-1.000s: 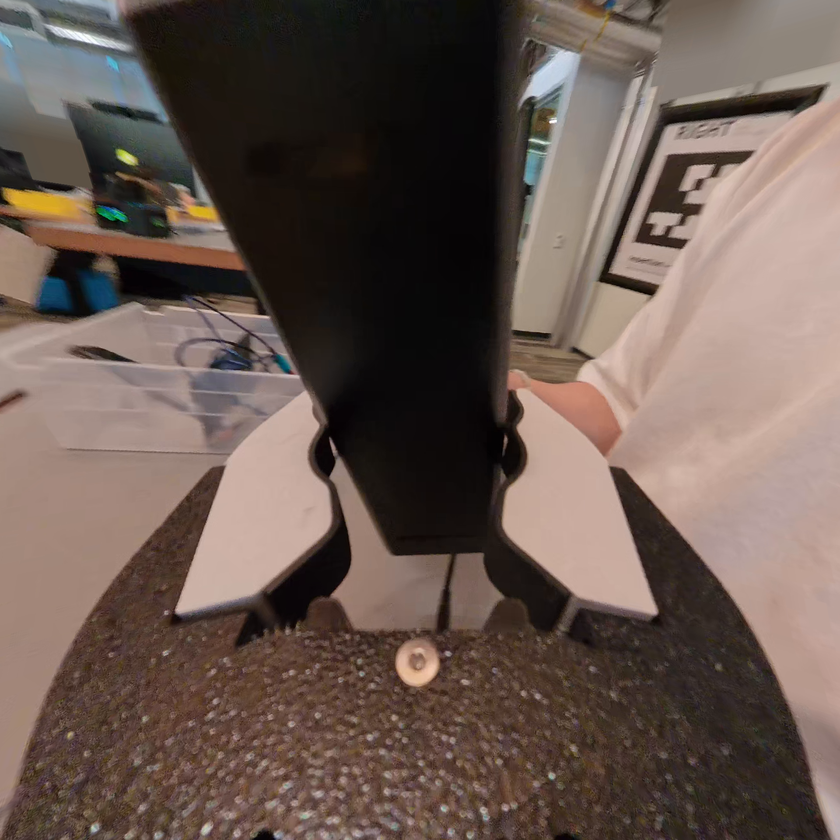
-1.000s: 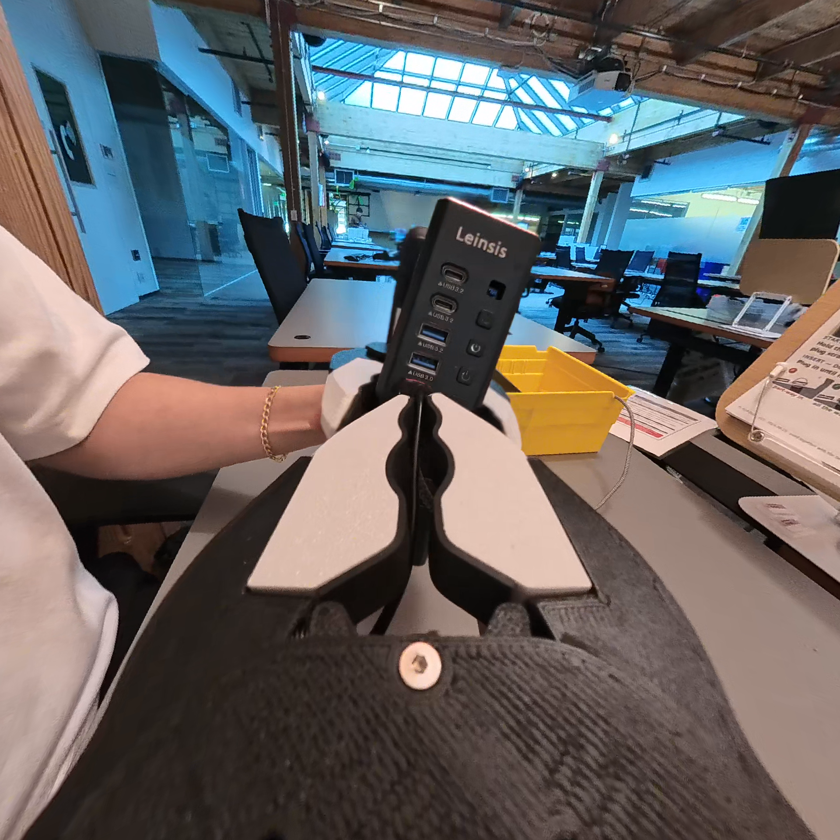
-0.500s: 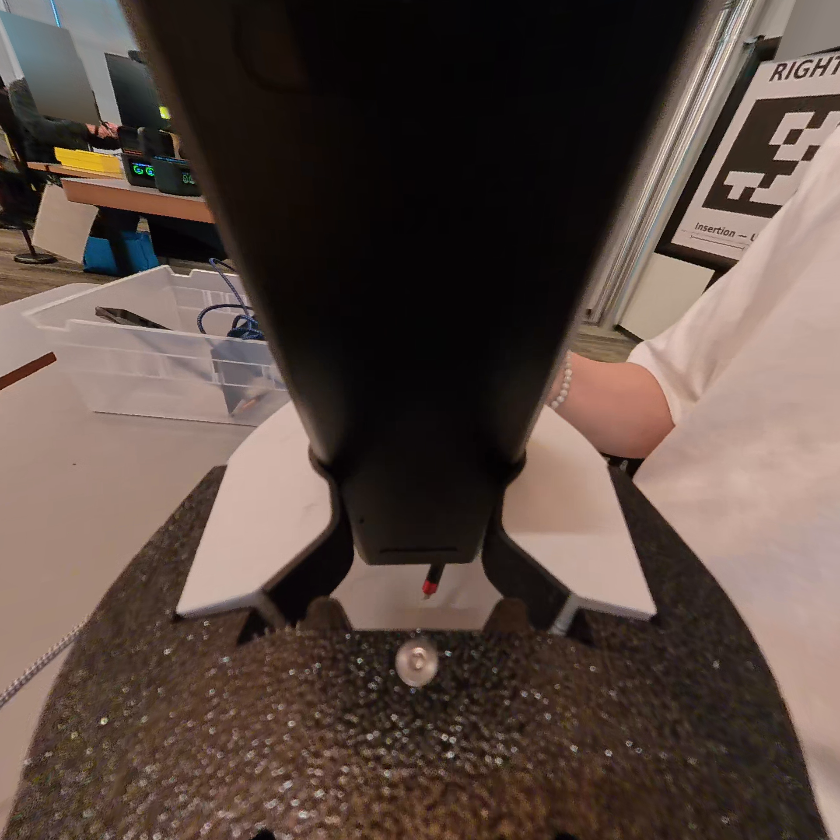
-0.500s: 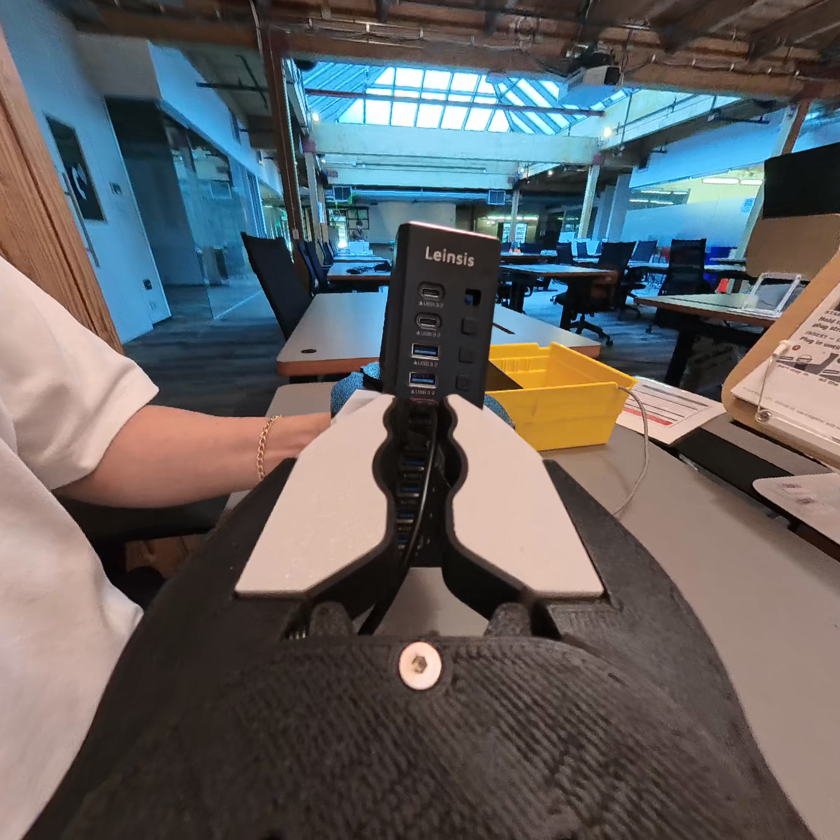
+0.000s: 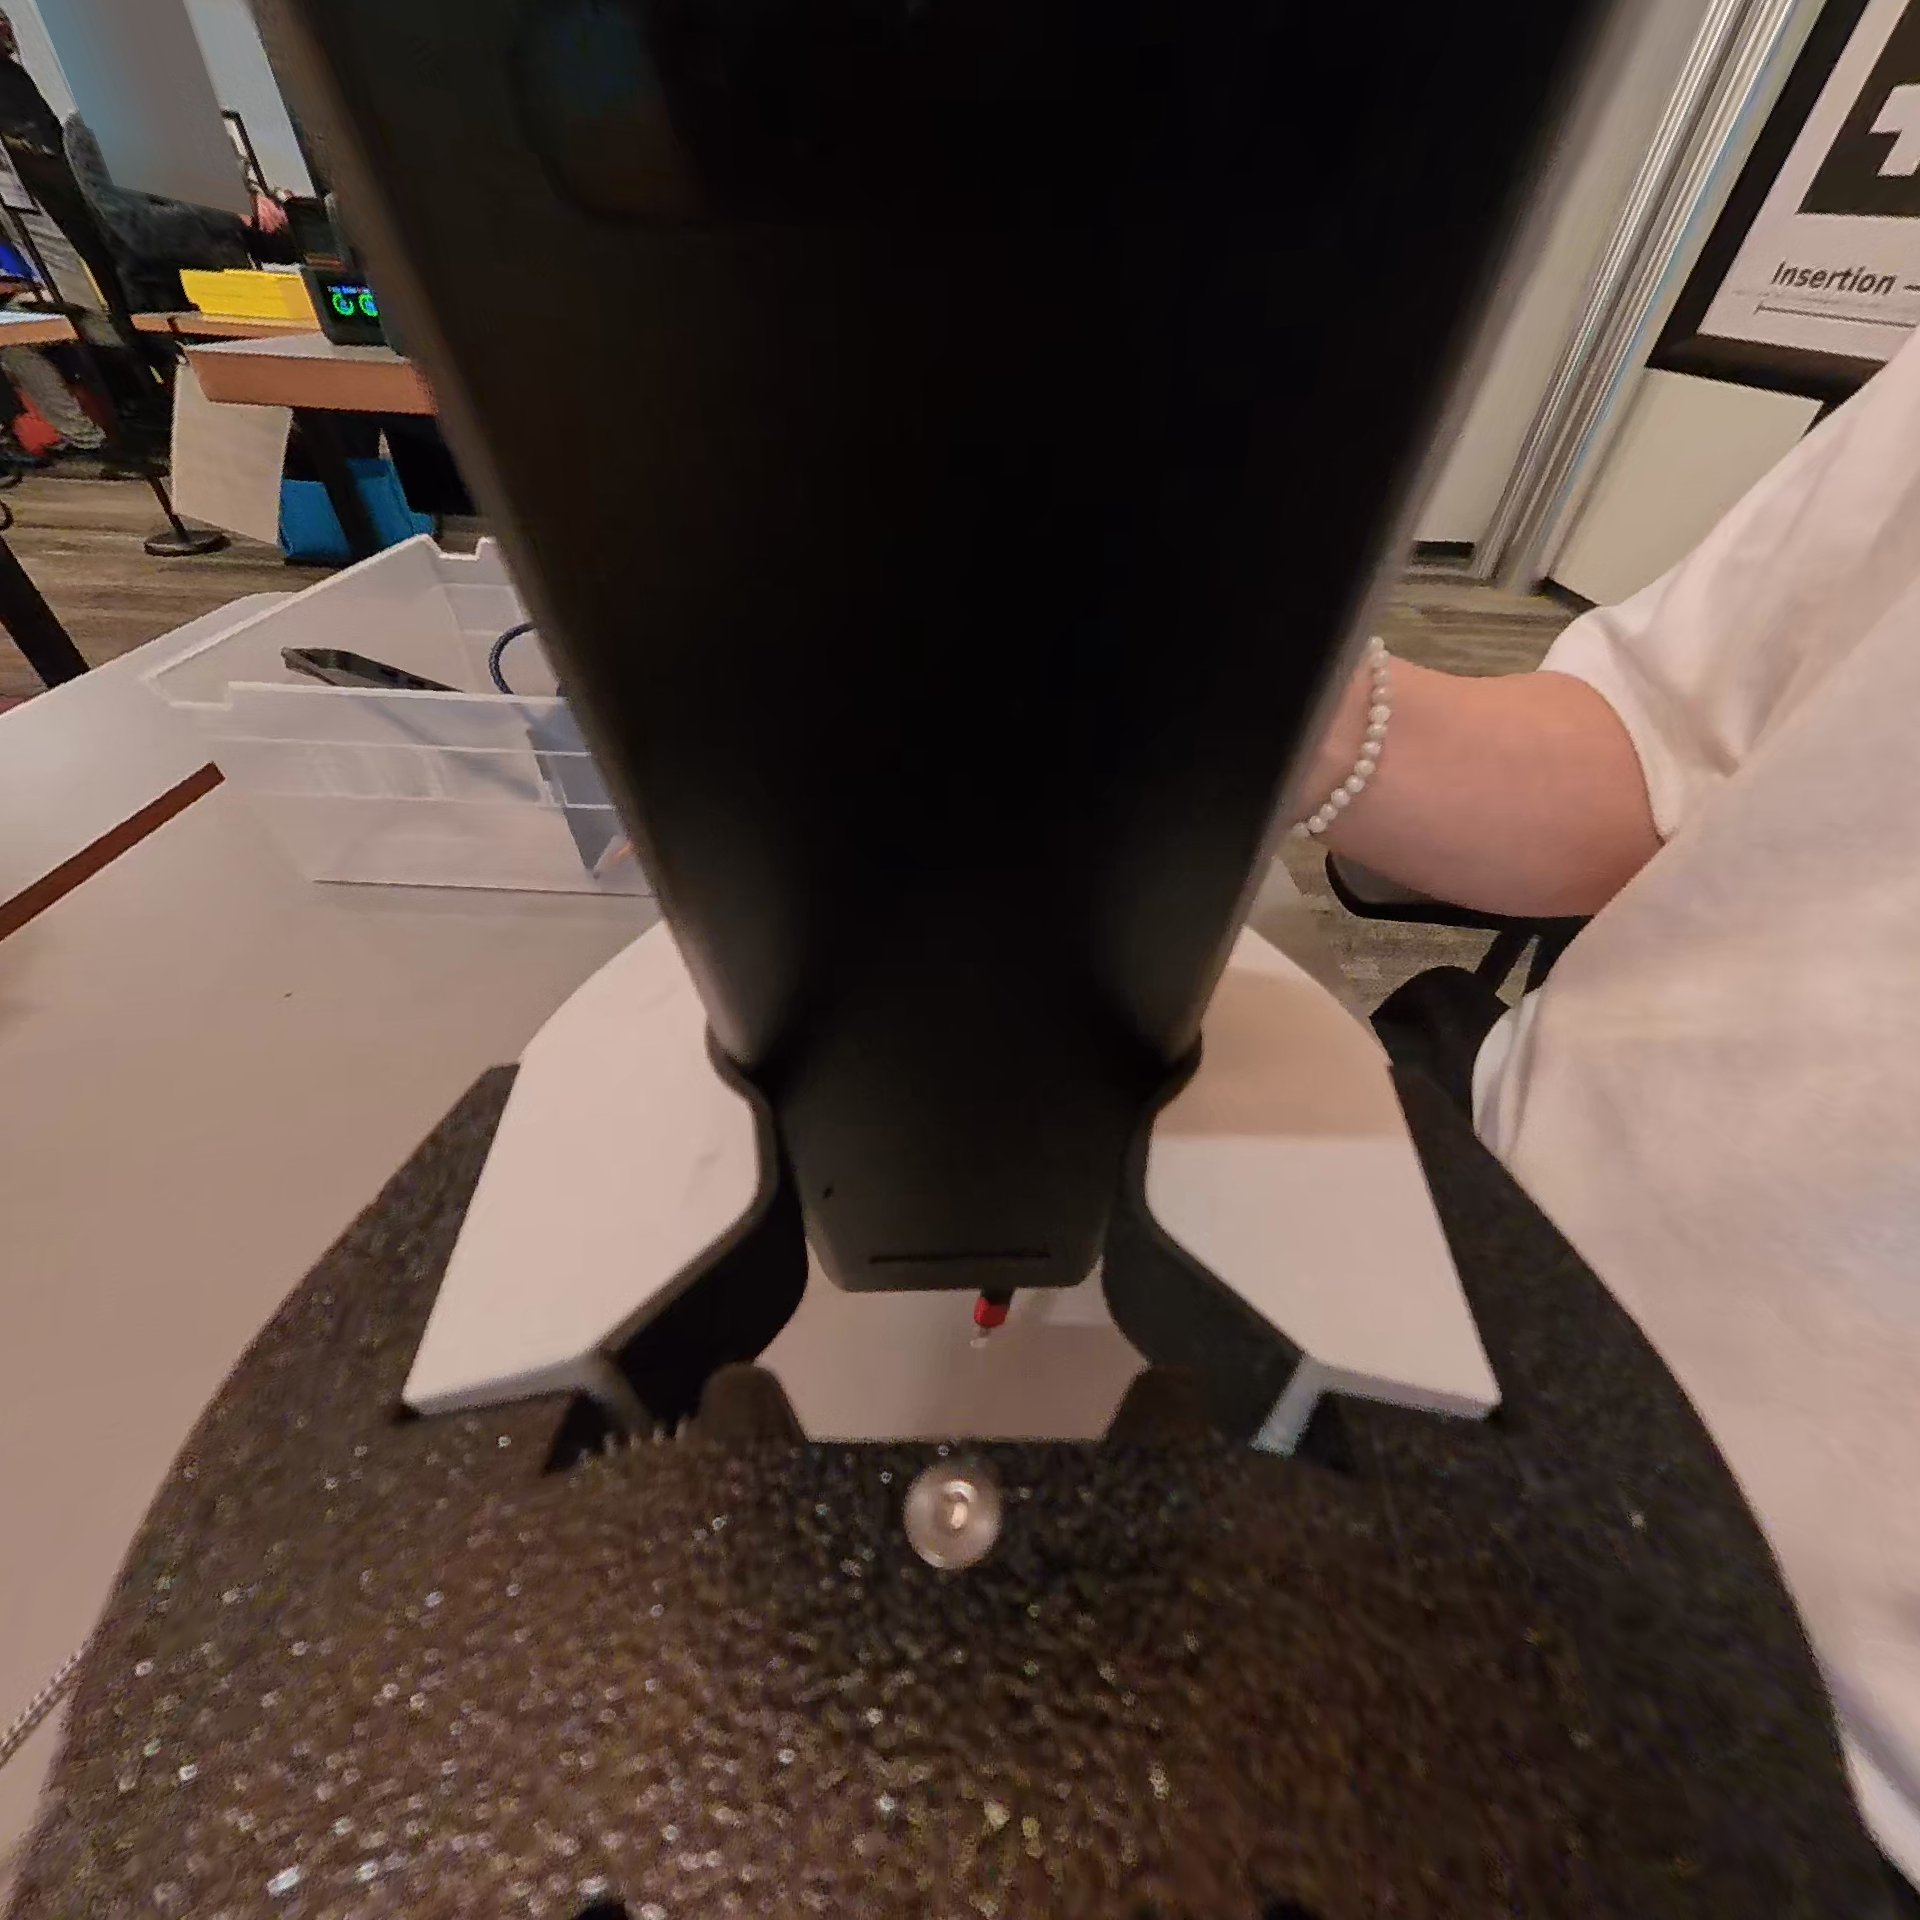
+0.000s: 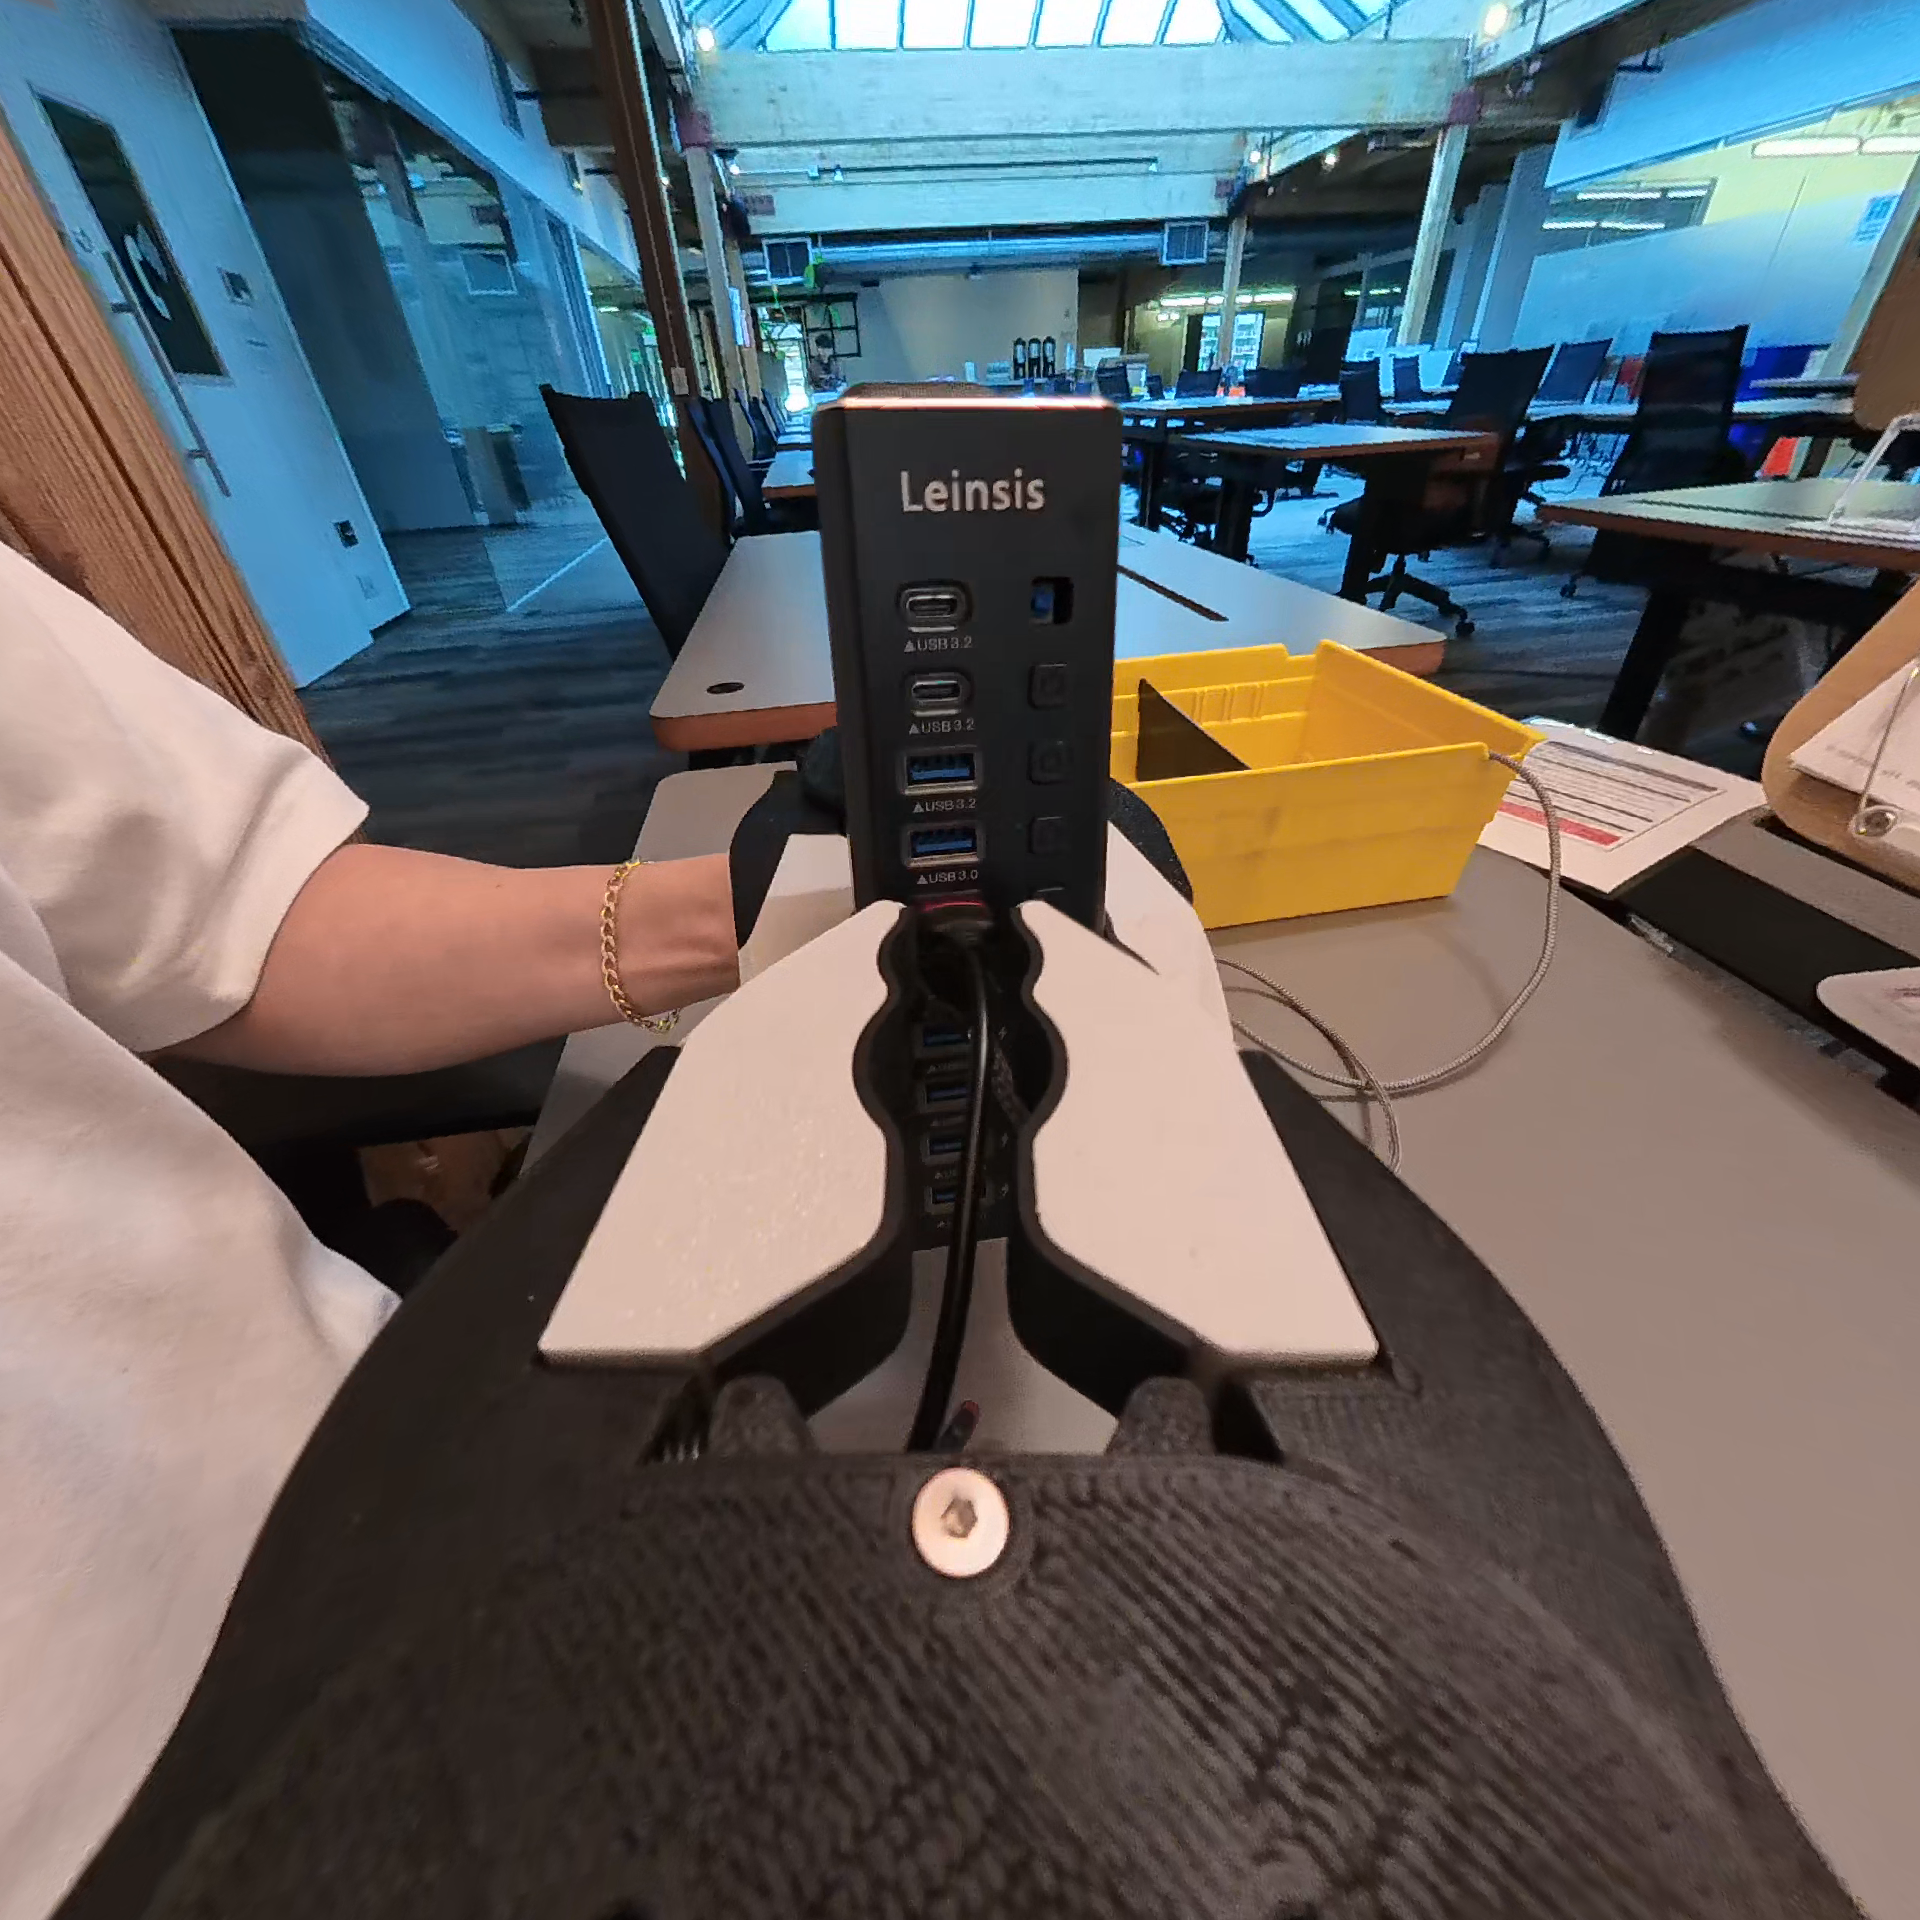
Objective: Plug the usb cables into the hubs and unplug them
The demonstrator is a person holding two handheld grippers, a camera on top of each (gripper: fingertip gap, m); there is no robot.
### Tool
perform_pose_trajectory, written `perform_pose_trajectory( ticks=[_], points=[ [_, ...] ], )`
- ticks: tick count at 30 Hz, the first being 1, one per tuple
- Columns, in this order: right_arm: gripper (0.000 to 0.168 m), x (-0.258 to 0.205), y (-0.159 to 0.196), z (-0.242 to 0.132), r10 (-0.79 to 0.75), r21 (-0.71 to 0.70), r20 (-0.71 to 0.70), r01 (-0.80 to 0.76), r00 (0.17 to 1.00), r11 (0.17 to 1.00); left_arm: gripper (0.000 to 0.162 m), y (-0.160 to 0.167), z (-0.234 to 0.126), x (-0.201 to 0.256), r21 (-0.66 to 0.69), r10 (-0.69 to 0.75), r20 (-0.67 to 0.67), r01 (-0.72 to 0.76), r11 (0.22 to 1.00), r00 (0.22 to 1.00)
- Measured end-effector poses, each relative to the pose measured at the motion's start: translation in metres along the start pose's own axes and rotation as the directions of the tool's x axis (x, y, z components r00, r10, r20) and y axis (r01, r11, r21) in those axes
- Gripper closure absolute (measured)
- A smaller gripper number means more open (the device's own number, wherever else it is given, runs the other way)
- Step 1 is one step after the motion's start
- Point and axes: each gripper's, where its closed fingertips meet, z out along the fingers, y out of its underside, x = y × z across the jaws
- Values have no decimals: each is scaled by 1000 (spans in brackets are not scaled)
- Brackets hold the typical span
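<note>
Your black hub (image 6: 966, 665) stands upright above the grey table (image 6: 1662, 1195), its port side facing your right camera, its plain back (image 5: 935, 520) filling your left one. Your left gripper (image 5: 954, 1060) has its jaws set wide and pressed against the hub's two sides near its lower end, so it carries the hub. Your right gripper (image 6: 961, 920) has its jaws drawn in to a narrow gap, pinching the plug of a black cable (image 6: 961, 1195) right at a port in the hub's middle; you cannot tell how deep the plug sits. The cable drops down between the fingers toward the camera.

Behind the hub on the table sits a yellow bin (image 6: 1320, 779) with a black divider, and a grey braided cord (image 6: 1496, 1029) loops across the surface beside it. In the left view a clear plastic tray (image 5: 395, 748) rests on the pale tabletop. Your white sleeve (image 6: 135, 790) and bare forearm reach in from the side. Beyond lies an open office: rows of desks, black chairs, timber beams and a skylight.
</note>
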Motion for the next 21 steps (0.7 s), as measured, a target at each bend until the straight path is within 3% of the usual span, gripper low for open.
perform_pose_trajectory(
  ticks=[4, 10, 11, 12, 14, 16, 19, 21],
  points=[
    [152, -2, 10, 4, -30, -65, 3, 30, 1000, 997, 92, 11, 2, -1, -93, 40, 17, -38, 995, 999],
    [153, -3, 7, 4, -74, -79, 14, 75, 997, 994, 91, 7, 3, 0, -45, 38, 16, -37, 998, 999],
    [166, -7, 6, 4, -94, -81, 37, 96, 995, 992, 91, 8, 3, -5, -48, 37, 54, -35, 998, 998],
    [168, -1, -5, 2, -72, -40, -27, 70, 997, 997, 91, 11, 0, -13, -54, 38, 102, -33, 998, 994],
    [168, 12, 1, -8, -121, -144, -105, 106, 987, 984, 91, 13, -14, -28, -22, -11, 162, 15, 1000, 987],
    [168, 13, 15, -18, -99, -229, -64, 82, 993, 970, 91, 8, -30, -34, 19, -53, 168, 50, 999, 984],
    [168, 15, 1, -23, -18, -107, -42, 14, 999, 994, 91, 4, -35, -25, -7, 14, 135, -13, 1000, 991],
    [155, 13, -6, -17, -5, -60, -24, 3, 1000, 998, 91, 4, -29, -16, -16, 44, 92, -42, 999, 995]
  ],
)
